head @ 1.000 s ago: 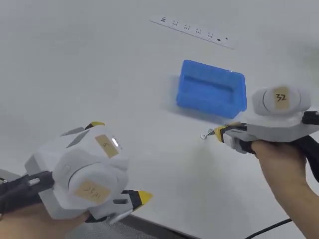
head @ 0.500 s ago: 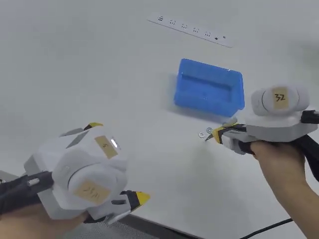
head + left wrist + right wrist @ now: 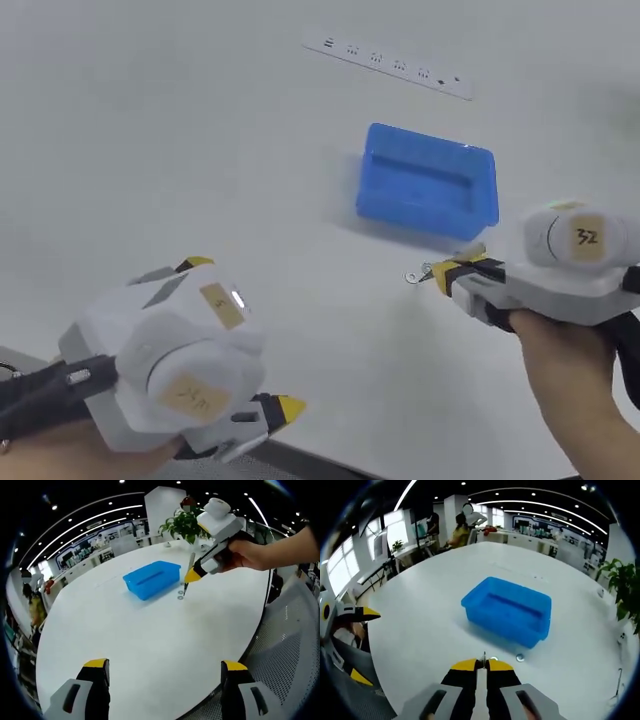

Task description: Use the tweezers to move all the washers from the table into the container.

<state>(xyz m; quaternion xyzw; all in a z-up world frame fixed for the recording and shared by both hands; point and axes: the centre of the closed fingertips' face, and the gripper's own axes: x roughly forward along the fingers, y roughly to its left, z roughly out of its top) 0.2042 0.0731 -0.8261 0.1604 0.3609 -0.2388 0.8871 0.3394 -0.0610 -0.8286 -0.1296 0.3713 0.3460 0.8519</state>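
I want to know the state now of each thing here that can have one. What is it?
Left gripper: open, holds nothing.
Right gripper: shut on the tweezers.
Tweezers: held, tip down by the washers.
Washers: on the table, beside the container, outside it.
Container: upright, open on top; no washer seen inside.

big white table point(image 3: 180, 170), long white power strip point(image 3: 390, 66) lying flat on its far side, green plant point(image 3: 182, 526) at the back, white mesh chair point(image 3: 292, 645) beside the table
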